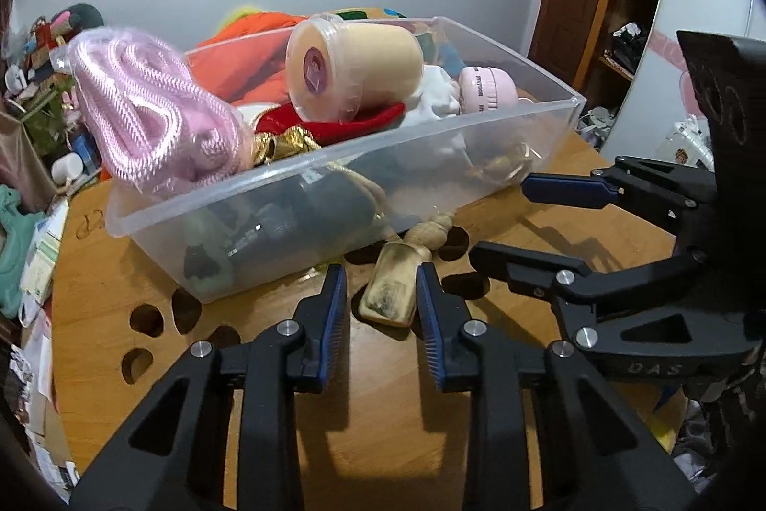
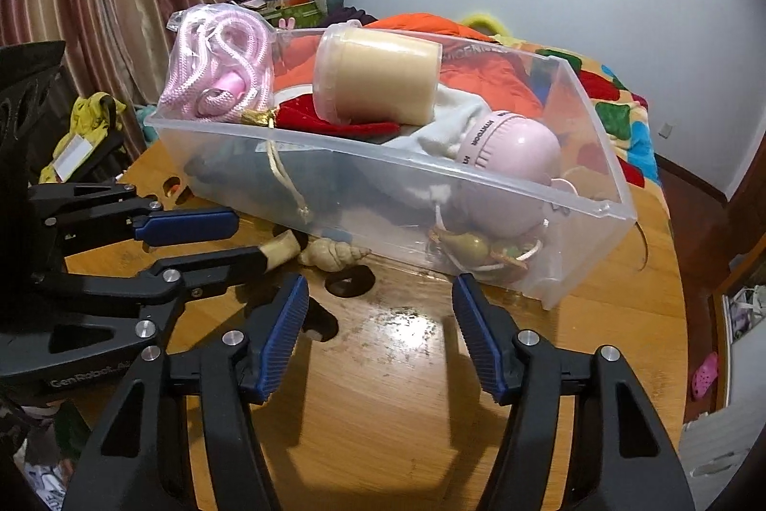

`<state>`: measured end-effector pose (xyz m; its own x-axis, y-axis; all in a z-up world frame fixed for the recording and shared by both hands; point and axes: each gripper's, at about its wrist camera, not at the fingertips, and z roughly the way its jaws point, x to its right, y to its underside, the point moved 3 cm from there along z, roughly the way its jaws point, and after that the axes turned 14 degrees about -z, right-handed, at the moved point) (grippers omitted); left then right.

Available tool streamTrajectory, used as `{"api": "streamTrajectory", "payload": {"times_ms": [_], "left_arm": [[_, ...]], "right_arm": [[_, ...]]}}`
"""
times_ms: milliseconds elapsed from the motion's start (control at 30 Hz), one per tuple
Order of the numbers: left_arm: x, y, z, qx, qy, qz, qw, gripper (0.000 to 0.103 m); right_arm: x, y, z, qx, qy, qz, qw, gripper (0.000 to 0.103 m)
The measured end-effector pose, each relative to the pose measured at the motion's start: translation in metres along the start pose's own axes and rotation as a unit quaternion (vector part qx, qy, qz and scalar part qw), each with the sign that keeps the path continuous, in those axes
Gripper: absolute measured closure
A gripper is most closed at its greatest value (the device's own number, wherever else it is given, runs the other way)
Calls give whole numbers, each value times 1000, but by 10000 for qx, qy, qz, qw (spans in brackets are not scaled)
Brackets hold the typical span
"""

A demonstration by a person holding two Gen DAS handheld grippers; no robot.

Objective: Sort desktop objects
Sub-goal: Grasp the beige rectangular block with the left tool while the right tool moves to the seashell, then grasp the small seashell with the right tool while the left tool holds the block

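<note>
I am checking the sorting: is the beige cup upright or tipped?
Tipped: the beige cup lies on its side atop the bin's contents.

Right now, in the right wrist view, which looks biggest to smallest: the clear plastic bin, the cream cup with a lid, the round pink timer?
1. Clear plastic bin
2. Cream lidded cup
3. Round pink timer; nearly the cup's size, so that pair is unsure.

Two grippers, left (image 1: 381, 295) and right (image 2: 380, 331). One clear plastic bin (image 1: 478, 149) on one wooden table (image 1: 383, 415). In the bin: one pink rope bundle (image 1: 153, 113), one beige lidded cup (image 1: 354, 68), one pink timer (image 2: 514, 156). One wooden scoop (image 1: 390, 290) at the bin's near edge.
</note>
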<state>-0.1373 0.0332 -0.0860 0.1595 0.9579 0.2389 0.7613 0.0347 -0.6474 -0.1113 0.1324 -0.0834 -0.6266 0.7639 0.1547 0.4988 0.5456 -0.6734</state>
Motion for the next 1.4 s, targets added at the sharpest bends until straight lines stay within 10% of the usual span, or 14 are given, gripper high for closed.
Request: {"api": "streamTrajectory", "payload": {"times_ms": [833,1400], "left_arm": [[10,-2,9,19,17,297,9996,80],[-26,3,-7,233,81,-103,9996,80]], "right_arm": [[-1,1,4,-12,-47,1,10000,45],[-25,-17,26,-274,3,-483,9985,80]]}}
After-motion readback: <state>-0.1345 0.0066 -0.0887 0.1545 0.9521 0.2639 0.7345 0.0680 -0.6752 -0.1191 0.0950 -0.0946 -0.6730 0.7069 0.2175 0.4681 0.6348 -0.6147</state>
